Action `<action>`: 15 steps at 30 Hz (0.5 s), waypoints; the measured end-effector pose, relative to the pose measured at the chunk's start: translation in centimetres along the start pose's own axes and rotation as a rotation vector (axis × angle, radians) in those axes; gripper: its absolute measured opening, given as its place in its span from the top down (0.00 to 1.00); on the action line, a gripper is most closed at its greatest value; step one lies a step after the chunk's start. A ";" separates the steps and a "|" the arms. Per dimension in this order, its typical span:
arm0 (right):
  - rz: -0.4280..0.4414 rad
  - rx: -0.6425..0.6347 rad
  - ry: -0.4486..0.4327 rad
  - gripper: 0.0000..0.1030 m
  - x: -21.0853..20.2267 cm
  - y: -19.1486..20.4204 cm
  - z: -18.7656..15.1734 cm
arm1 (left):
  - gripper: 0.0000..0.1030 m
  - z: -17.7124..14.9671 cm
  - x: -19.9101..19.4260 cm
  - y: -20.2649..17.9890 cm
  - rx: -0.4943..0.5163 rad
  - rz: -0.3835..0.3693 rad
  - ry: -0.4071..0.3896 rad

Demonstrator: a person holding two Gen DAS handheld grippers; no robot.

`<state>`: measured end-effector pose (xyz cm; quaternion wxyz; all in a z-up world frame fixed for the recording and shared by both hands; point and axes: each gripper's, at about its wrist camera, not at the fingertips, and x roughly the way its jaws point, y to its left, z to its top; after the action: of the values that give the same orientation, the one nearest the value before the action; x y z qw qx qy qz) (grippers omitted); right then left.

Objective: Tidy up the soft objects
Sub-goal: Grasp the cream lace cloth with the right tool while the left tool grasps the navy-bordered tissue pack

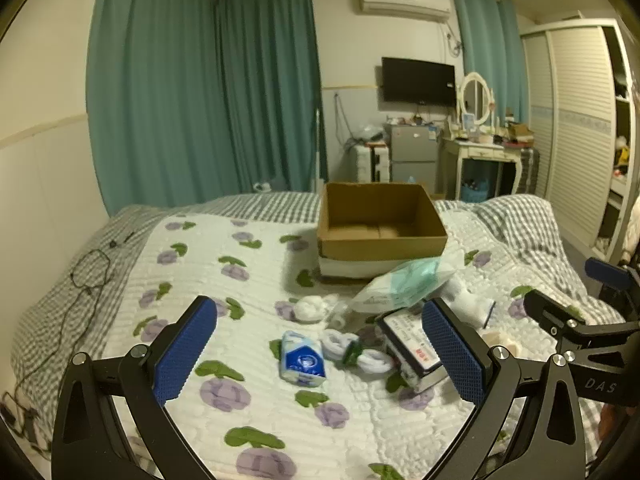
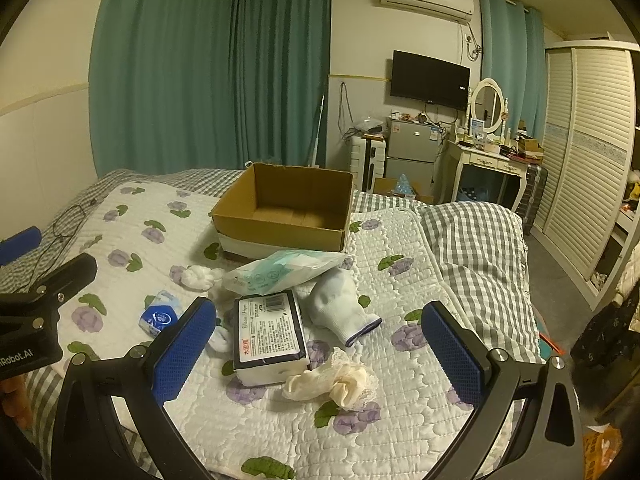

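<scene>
An open cardboard box (image 1: 382, 220) (image 2: 284, 212) stands empty on the bed. In front of it lie soft items: a plastic bag of masks (image 2: 276, 272) (image 1: 400, 282), a tissue pack with dark wrap (image 2: 270, 334) (image 1: 412, 346), a small blue tissue pack (image 1: 302, 362) (image 2: 159, 316), a white glove (image 2: 342, 306), cream lace socks (image 2: 336, 384), white socks (image 1: 352, 352) and a white ball of cloth (image 1: 310, 308) (image 2: 198, 276). My left gripper (image 1: 320, 356) is open above the blue pack. My right gripper (image 2: 320, 354) is open above the dark tissue pack.
The bed has a white floral quilt (image 1: 240, 264) over a grey checked cover (image 2: 476, 240). A black cable (image 1: 86, 276) lies at the left edge. Teal curtains, a dresser with mirror (image 2: 486, 148) and a wardrobe (image 2: 588, 152) stand beyond.
</scene>
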<state>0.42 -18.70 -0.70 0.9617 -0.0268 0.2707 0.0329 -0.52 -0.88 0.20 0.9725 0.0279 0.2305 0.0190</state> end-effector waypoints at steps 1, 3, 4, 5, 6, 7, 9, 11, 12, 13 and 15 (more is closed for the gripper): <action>0.000 -0.003 0.002 0.00 0.0 -0.1 0.0 | 0.00 0.0 0.1 -0.2 -0.001 -0.001 0.003; 0.006 -0.005 0.010 0.00 0.2 -0.4 0.0 | 0.00 -0.1 0.7 -0.8 0.001 -0.008 0.017; 0.008 -0.005 0.015 0.00 0.2 -0.7 -0.1 | 0.00 -0.2 1.0 -1.1 0.005 -0.009 0.026; 0.010 -0.006 0.026 0.00 0.5 -1.0 -0.1 | 0.00 -0.3 1.5 -1.5 0.009 -0.009 0.038; 0.009 -0.008 0.038 0.00 0.8 -1.3 -0.3 | 0.00 -0.5 2.1 -1.9 0.013 -0.011 0.054; 0.006 -0.012 0.059 0.00 1.4 -1.6 -0.5 | 0.00 -0.7 2.5 -2.3 0.017 -0.015 0.068; 0.002 -0.026 0.120 0.00 2.9 -2.3 -1.2 | 0.00 -1.4 3.8 -3.2 0.028 -0.026 0.103; 0.003 -0.035 0.184 0.00 4.5 -2.9 -2.1 | 0.00 -2.0 5.0 -4.0 0.044 -0.032 0.136; 0.007 -0.037 0.215 0.00 5.3 -3.1 -2.6 | 0.00 -2.4 5.4 -4.3 0.051 -0.034 0.150; 0.016 -0.035 0.251 0.00 6.3 -3.4 -3.3 | 0.00 -2.7 6.0 -4.7 0.061 -0.037 0.167; 0.029 -0.024 0.307 0.03 8.0 -3.7 -4.2 | 0.00 -3.3 7.0 -5.2 0.075 -0.039 0.191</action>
<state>5.30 -22.27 -8.32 0.9080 -0.0392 0.4147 0.0453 4.36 -5.52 -6.20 0.9445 0.0578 0.3233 -0.0059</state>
